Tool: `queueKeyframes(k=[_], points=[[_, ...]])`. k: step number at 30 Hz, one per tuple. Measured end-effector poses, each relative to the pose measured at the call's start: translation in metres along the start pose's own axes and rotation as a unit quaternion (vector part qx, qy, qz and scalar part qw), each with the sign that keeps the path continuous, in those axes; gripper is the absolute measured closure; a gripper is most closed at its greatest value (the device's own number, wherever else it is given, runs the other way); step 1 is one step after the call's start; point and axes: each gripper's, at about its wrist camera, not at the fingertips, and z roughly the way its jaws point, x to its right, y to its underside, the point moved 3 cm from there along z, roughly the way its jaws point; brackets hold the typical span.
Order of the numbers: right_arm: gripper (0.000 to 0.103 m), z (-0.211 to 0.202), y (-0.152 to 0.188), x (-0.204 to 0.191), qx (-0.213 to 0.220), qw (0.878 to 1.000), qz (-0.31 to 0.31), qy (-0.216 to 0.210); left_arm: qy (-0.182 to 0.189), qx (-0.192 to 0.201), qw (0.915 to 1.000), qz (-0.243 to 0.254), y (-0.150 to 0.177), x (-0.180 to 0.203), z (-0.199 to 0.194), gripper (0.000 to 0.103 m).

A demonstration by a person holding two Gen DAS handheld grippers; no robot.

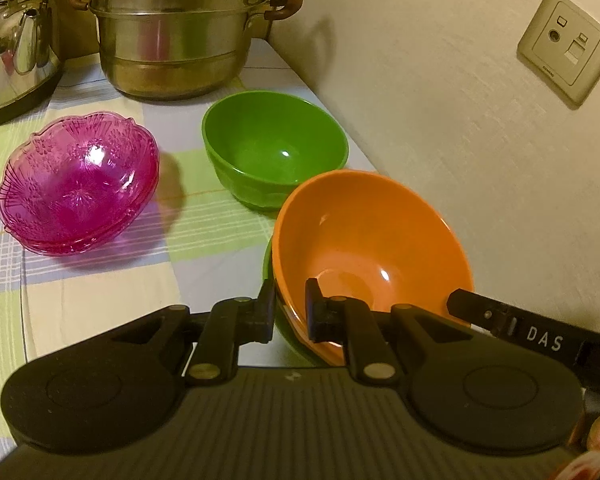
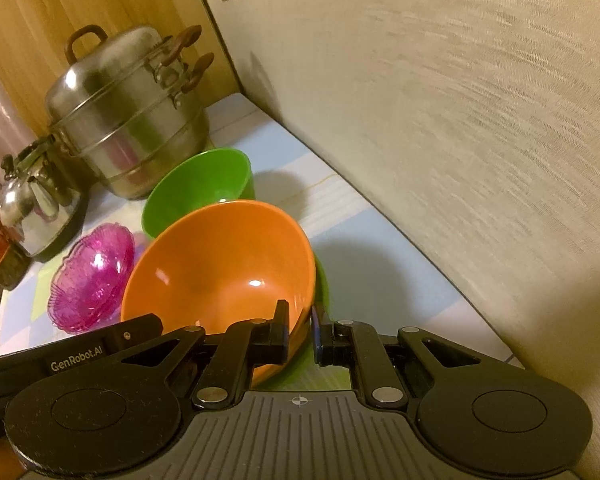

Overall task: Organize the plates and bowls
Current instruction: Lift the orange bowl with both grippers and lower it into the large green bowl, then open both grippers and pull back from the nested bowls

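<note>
The left gripper [image 1: 291, 307] is nearly closed, pinching the near rim of the orange bowl [image 1: 372, 236], one finger outside the wall, one inside. The right gripper [image 2: 300, 330] clamps the same rim from the opposite side. The bowl sits tilted, nested in a green bowl [image 1: 269, 268] beside the wall. It looks like light, stiff, glossy plastic, so likely slippery; the thin rim is the sensible hold. A second green bowl [image 1: 275, 148] and pink bowls [image 1: 78, 182] stand apart on the checked tablecloth [image 1: 100, 300].
</note>
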Motion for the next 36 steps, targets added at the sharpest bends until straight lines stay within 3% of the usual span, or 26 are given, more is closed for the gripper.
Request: queueKeyframes(k=[13, 26, 36], points=[[0.089, 0.007, 0.003, 0.002, 0.011, 1.0, -0.01, -0.007, 0.002, 0.014, 0.9998, -0.015, 0.005, -0.005, 0.001, 0.089], [0.087, -0.023, 0.019, -0.004, 0.013, 1.0, 0.001, -0.015, 0.019, 0.041, 0.9981, -0.042, 0.015, -0.014, -0.04, 0.086], [0.086, -0.046, 0.038, -0.016, 0.006, 1.0, -0.018, -0.006, 0.013, 0.038, 0.9983, -0.043, 0.033, -0.015, -0.064, 0.083]])
